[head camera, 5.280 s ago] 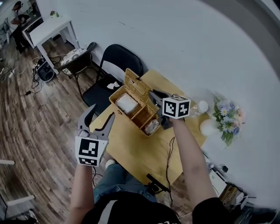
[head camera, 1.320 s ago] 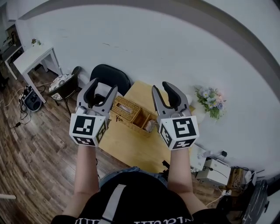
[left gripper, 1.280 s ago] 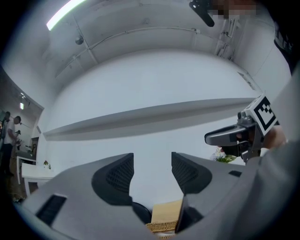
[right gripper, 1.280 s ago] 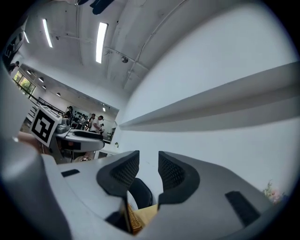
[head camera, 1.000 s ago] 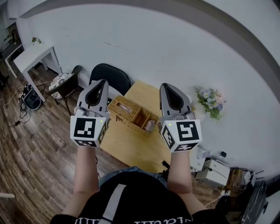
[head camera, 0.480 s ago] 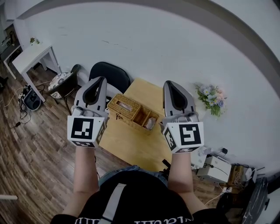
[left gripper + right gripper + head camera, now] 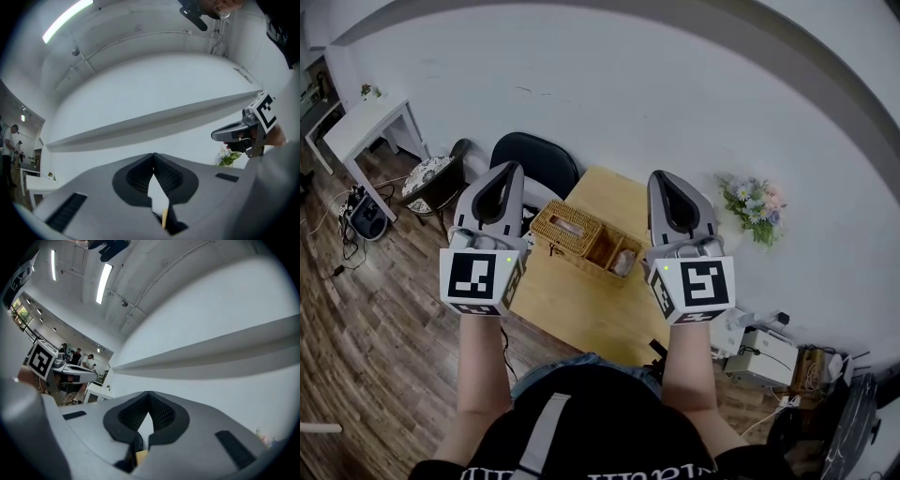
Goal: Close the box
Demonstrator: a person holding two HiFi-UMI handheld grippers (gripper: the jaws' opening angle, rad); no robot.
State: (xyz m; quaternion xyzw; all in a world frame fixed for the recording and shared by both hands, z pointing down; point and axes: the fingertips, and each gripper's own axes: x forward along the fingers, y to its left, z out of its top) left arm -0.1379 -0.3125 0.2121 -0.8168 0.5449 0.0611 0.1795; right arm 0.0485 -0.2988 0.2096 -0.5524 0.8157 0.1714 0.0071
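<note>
Wicker box [image 7: 569, 229] sits on wooden table [image 7: 581, 309] near white wall [image 7: 628, 94].

Bright, even light from ceiling strips [image 7: 104, 282], with strong fisheye bending and dark vignetted corners.

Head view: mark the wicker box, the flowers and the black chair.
wicker box [image 7: 567, 228], head view, woven top.
flowers [image 7: 755, 208], head view, blossoms.
black chair [image 7: 536, 159], head view, backrest.

Whatever lies inside the box [image 7: 572, 230] is too small to tell — pale shapes.
</note>
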